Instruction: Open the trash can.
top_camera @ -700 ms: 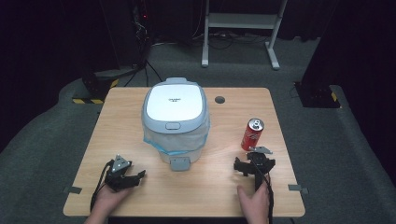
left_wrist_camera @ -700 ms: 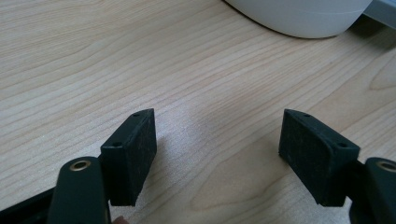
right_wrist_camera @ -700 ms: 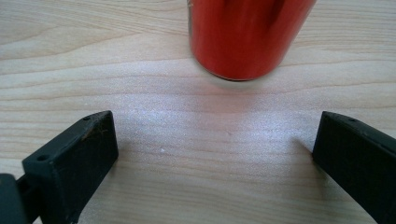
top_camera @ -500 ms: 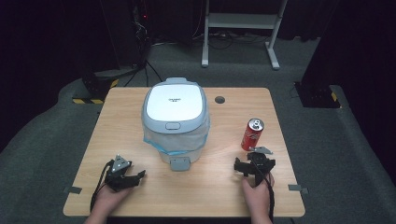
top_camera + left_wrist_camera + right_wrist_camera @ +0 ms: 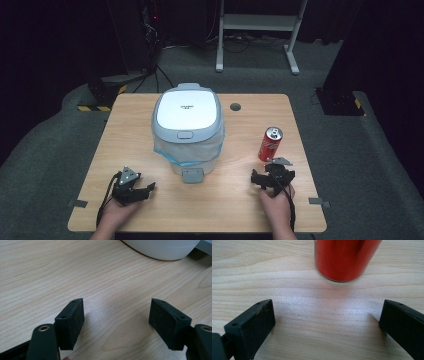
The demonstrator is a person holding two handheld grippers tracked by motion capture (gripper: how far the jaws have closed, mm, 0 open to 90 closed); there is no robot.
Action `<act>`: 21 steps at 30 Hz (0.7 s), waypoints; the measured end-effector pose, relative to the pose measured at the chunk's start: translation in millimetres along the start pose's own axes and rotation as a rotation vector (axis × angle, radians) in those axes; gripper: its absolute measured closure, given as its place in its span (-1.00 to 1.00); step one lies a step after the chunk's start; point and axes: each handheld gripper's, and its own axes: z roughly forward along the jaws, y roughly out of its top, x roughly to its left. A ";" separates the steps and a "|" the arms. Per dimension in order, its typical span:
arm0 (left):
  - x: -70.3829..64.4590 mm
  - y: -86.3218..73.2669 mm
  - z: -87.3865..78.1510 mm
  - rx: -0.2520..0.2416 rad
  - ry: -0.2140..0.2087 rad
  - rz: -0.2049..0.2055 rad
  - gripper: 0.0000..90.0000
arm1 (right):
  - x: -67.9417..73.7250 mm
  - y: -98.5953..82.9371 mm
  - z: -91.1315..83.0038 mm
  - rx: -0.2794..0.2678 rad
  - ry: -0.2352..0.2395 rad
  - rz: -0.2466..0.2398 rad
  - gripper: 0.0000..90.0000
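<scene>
Red can (image 5: 345, 258) is being faced by right gripper (image 5: 325, 327), jaws apart; left gripper (image 5: 116, 322) likewise spread. Risk: can being toppled by an off-centre approach.

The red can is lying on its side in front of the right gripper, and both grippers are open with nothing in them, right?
Not quite: the red can stands upright, its silver top showing in the high view. The rest holds: it stands just ahead of the right gripper, whose jaws are open and empty, and the left gripper is open and empty too.
</scene>
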 end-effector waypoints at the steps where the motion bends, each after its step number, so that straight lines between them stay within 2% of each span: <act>1: 0.0 -0.1 -0.1 0.000 0.000 0.000 -0.37 | 0.0 0.0 0.0 0.000 0.000 0.000 -1.00; 6: -1.0 -1.0 -1.3 -0.001 0.001 0.000 -0.37 | -1.0 -0.3 -0.3 -0.001 0.008 -0.008 -1.00; 8: -1.6 0.8 -2.4 0.012 -0.009 0.005 -0.25 | -0.9 -0.4 -0.3 -0.001 0.009 -0.007 -1.00; 10: -4.3 3.8 -3.4 0.014 -0.027 -0.004 -0.23 | -1.1 -0.4 -0.3 -0.001 0.010 -0.010 -1.00; 15: -21.4 18.5 -10.3 -0.036 -0.062 0.058 -0.14 | -1.0 -0.3 -0.3 -0.001 0.009 -0.009 -1.00; 21: -36.9 37.7 -12.6 -0.086 -0.139 0.095 0.04 | -0.9 -0.1 0.0 -0.002 0.013 -0.017 -1.00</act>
